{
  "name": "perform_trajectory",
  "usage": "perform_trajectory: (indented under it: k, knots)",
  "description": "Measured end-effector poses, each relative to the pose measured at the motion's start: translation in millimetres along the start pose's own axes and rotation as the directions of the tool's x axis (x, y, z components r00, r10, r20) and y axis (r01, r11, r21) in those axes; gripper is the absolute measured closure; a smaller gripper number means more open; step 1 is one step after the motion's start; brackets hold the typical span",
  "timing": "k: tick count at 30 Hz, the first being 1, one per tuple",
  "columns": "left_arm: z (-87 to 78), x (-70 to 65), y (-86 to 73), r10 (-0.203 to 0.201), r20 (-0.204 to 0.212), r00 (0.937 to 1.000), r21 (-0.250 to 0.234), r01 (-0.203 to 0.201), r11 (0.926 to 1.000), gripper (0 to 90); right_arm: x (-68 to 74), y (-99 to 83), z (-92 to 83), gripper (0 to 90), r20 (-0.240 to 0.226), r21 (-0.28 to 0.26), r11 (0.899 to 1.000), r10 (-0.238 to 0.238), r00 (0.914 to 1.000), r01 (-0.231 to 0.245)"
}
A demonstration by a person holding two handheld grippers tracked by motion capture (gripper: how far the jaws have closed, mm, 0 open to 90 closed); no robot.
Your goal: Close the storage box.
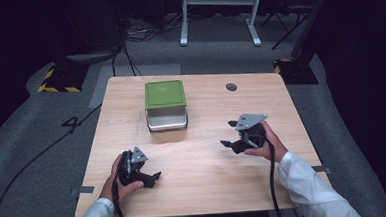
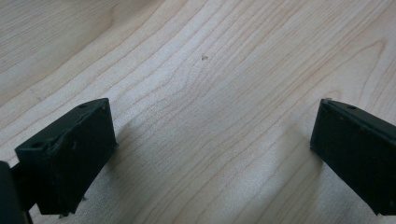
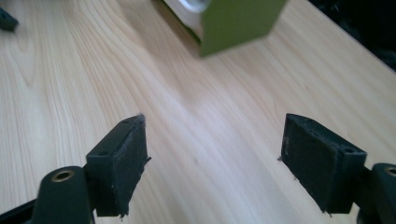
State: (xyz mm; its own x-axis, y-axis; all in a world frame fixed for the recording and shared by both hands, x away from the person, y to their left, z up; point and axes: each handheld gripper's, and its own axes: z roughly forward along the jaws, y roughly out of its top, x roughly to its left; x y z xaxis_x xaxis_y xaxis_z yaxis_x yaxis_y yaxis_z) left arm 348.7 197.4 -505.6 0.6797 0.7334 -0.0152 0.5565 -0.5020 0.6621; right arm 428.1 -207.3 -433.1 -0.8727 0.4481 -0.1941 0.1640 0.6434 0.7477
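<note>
Nothing gripped yet: my left hand-held gripper [image 1: 145,172] and right hand-held gripper [image 1: 231,133] both sit agape near the green-lidded box [image 1: 166,105], which I'd guess is next to approach.

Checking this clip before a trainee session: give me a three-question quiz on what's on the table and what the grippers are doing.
1. True or false: the left gripper is clamped on the box.
2. What colour is the box's lid?
A. red
B. green
C. blue
3. Fill in: the right gripper has its jaws ____ over the bare table.

Key: 1 false, both grippers are apart from the box and hold nothing; 2 B; 3 open.
</note>
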Motion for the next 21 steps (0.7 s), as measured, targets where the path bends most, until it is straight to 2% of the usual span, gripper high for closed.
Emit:
perform_trajectory:
  k: [1, 2, 3, 4, 5, 6, 7, 9, 10, 11, 12, 13, 14, 15, 18, 19, 21]
  knots:
    - [0.1, 0.2, 0.1, 0.001, 0.001, 1.0, 0.001, -0.001, 1.0, 0.2, -2.9, -14.2, -8.7, 22.1, 0.017, 0.012, 1.0, 0.008, 0.9998, -0.008]
    - [0.1, 0.2, 0.1, 0.001, 0.001, 1.0, 0.001, -0.001, 1.0, 0.1, -2.9, -14.2, -8.7, 22.1, 0.017, 0.012, 1.0, 0.008, 0.9998, -0.008]
    - [0.1, 0.2, 0.1, 0.001, 0.001, 1.0, 0.0, -0.001, 1.0, 0.1, -4.5, -20.9, -13.2, 22.1, 0.024, 0.014, 1.0, 0.022, 0.9995, -0.022]
    - [0.1, 0.2, 0.1, 0.001, 0.001, 1.0, 0.001, -0.001, 1.0, 0.1, -7.8, -34.9, -21.3, 22.1, 0.041, 0.025, 0.998, 0.052, 0.9978, -0.053]
    - [0.1, 0.2, 0.1, 0.001, 0.001, 1.0, 0.001, -0.001, 1.0, 0.1, -7.8, -34.9, -21.3, 22.1, 0.041, 0.025, 0.998, 0.052, 0.9978, -0.053]
    - [0.1, 0.2, 0.1, 0.001, 0.002, 1.0, 0.001, -0.001, 1.0, 0.1, -9.9, -50.5, -28.1, 21.9, 0.052, 0.045, 0.996, 0.075, 0.9958, -0.078]
    - [0.0, 0.5, 0.3, 0.004, 0.003, 1.0, 0.003, -0.004, 1.0, 0.1, -9.9, -50.5, -28.1, 21.9, 0.052, 0.045, 0.996, 0.075, 0.9958, -0.078]
    - [0.2, 0.6, 0.4, 0.003, 0.006, 1.0, 0.003, -0.003, 1.0, 0.0, -11.1, -67.8, -35.0, 21.7, 0.069, 0.068, 0.992, 0.098, 0.9927, -0.103]
    - [0.4, 0.8, 0.5, 0.004, 0.006, 1.0, 0.002, -0.004, 1.0, 0.0, -13.1, -84.7, -42.8, 21.7, 0.084, 0.08, 0.987, 0.13, 0.988, -0.136]
    - [0.4, 0.8, 0.5, 0.004, 0.006, 1.0, 0.002, -0.004, 1.0, 0.0, -13.1, -84.7, -42.8, 21.7, 0.084, 0.08, 0.987, 0.13, 0.988, -0.136]
    - [0.6, 1.1, 0.7, 0.008, 0.008, 0.9999, 0.001, -0.008, 1.0, 0.0, -14.1, -92.1, -47.0, 21.7, 0.091, 0.075, 0.985, 0.146, 0.9851, -0.153]
    - [1.2, 1.4, 1.2, 0.008, 0.01, 0.9999, 0.0, -0.008, 1.0, 0.0, -16.2, -104.7, -54.6, 21.8, 0.103, 0.07, 0.979, 0.184, 0.9774, -0.192]
    - [1.2, 1.4, 1.2, 0.008, 0.01, 0.9999, 0.0, -0.008, 1.0, 0.0, -16.2, -104.7, -54.6, 21.8, 0.103, 0.07, 0.979, 0.184, 0.9774, -0.192]
    - [1.6, 1.6, 1.6, 0.009, 0.012, 0.9999, -0.001, -0.009, 1.0, 0.0, -16.5, -116.1, -60.0, 21.6, 0.113, 0.072, 0.973, 0.209, 0.9714, -0.218]
    - [2.9, 1.7, 3.1, 0.008, 0.012, 0.9999, -0.001, -0.008, 1.0, 0.0, -16.6, -125.9, -64.2, 21.2, 0.129, 0.084, 0.969, 0.222, 0.9663, -0.234]
    - [3.1, 1.8, 3.3, 0.007, 0.012, 0.9999, -0.001, -0.007, 1.0, 0.0, -16.7, -134.4, -68.6, 21.0, 0.141, 0.079, 0.961, 0.253, 0.9571, -0.266]
    - [3.3, 1.6, 3.6, 0.004, 0.011, 0.9999, 0.0, -0.004, 1.0, 0.0, -17.4, -141.7, -73.0, 21.0, 0.147, 0.072, 0.953, 0.281, 0.9485, -0.293]
